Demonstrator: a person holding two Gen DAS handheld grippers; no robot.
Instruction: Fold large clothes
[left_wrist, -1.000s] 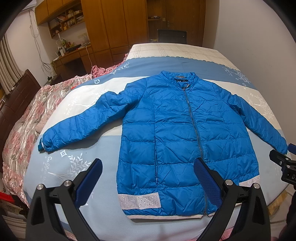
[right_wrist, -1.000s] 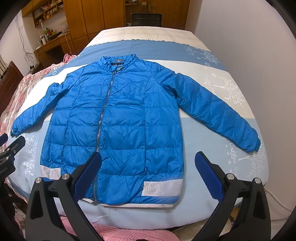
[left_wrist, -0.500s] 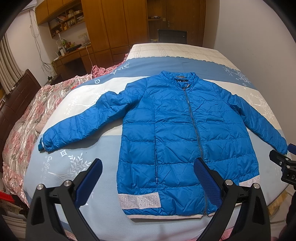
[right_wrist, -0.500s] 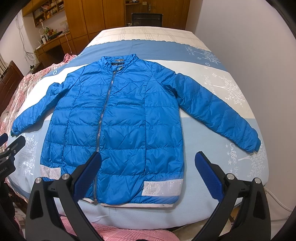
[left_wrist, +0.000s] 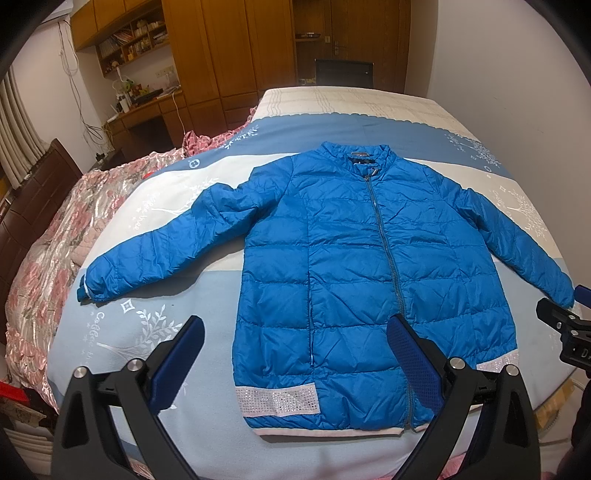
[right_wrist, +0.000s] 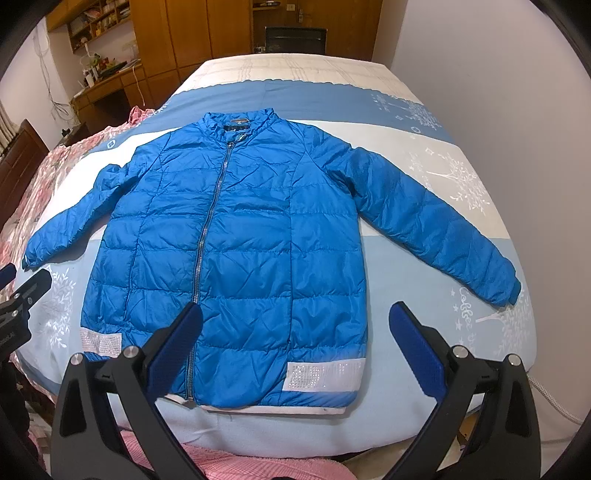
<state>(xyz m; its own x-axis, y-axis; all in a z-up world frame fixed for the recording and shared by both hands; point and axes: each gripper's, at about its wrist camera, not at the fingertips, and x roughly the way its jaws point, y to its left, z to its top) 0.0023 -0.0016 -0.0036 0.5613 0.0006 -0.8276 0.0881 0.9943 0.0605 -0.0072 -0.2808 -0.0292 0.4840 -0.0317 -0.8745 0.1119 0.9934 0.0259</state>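
nothing visibly changes across the second: the blue jacket (left_wrist: 369, 266) lies spread flat as before, and the left gripper (left_wrist: 295, 350) and right gripper (right_wrist: 295, 339) stay wide open above its hem.

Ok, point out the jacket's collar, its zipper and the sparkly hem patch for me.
collar (right_wrist: 236, 120): right wrist view, the middle of the stand-up band.
zipper (right_wrist: 207, 229): right wrist view, midway along the closed teeth.
sparkly hem patch (left_wrist: 279, 400): left wrist view, the patch's centre.

Blue quilted jacket (left_wrist: 369, 266), sparkly white hem
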